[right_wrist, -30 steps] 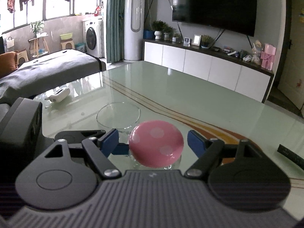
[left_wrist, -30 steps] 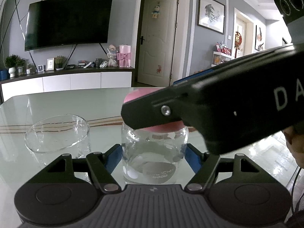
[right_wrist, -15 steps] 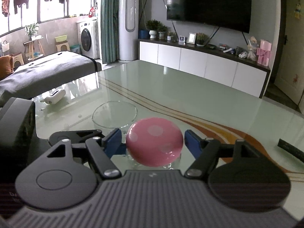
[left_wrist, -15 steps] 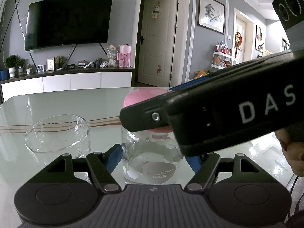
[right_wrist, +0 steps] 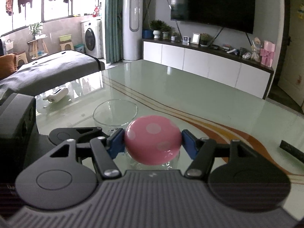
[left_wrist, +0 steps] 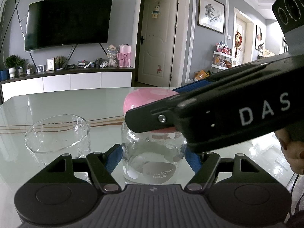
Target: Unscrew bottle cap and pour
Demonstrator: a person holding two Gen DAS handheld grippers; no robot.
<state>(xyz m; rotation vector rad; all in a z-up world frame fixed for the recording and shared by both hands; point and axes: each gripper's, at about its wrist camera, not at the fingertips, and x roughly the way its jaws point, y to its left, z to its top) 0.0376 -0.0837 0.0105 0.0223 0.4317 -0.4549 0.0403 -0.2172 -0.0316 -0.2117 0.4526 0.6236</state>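
Between the jaws of the left gripper (left_wrist: 153,158) stands a clear glass bottle (left_wrist: 152,159) on the glossy bench (left_wrist: 76,102), its sides pressed by both blue pads (left_wrist: 112,159). Above it, the right gripper (right_wrist: 153,142) reaches across from the right, its jaws closed on the pink dotted cap (right_wrist: 153,139), blue pads touching both sides. Just left of the left jaws, an empty clear glass (left_wrist: 57,134) stands upright. Far right of the right jaws, a dark flat object (right_wrist: 292,150) lies on the bench.
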